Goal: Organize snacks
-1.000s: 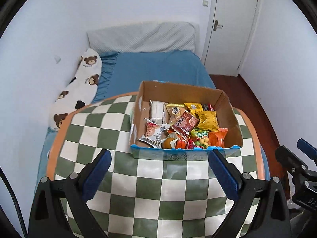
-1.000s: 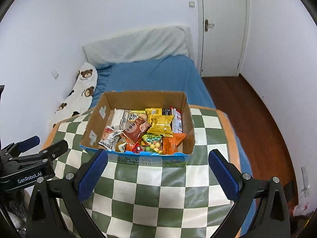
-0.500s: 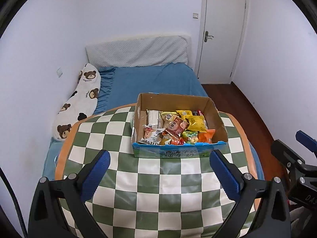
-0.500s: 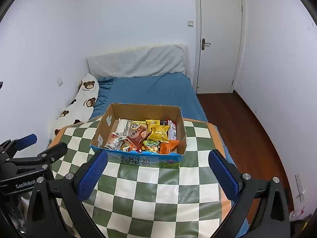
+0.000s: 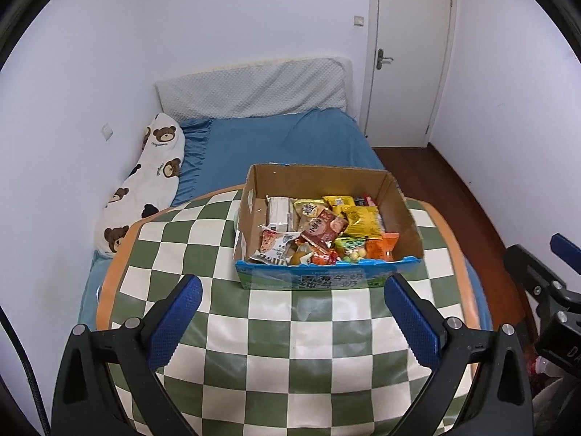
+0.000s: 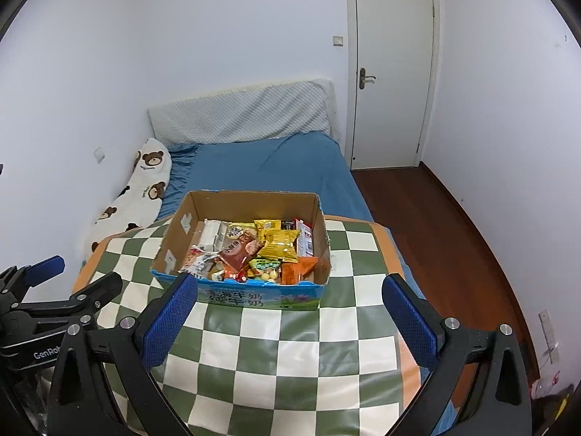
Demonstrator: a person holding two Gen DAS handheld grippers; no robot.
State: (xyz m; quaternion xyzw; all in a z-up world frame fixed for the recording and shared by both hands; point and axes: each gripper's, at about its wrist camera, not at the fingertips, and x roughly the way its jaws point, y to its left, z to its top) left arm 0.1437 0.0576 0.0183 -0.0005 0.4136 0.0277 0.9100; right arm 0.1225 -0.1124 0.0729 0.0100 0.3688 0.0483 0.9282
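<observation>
Matt cardboard box [image 5: 399, 203], glossy tablecloth [image 5: 290, 334]

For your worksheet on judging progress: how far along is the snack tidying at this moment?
Done: nothing visible; every snack lies jumbled in the box on the checked table. In hand: nothing; the left gripper and right gripper are both open and empty, short of the box. Left: the whole sort.

Both claws (empty) pulled back, box [image 5: 326, 279] farther

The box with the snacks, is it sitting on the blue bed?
No, the cardboard box sits on the green and white checkered table, and the blue bed lies behind it.
</observation>
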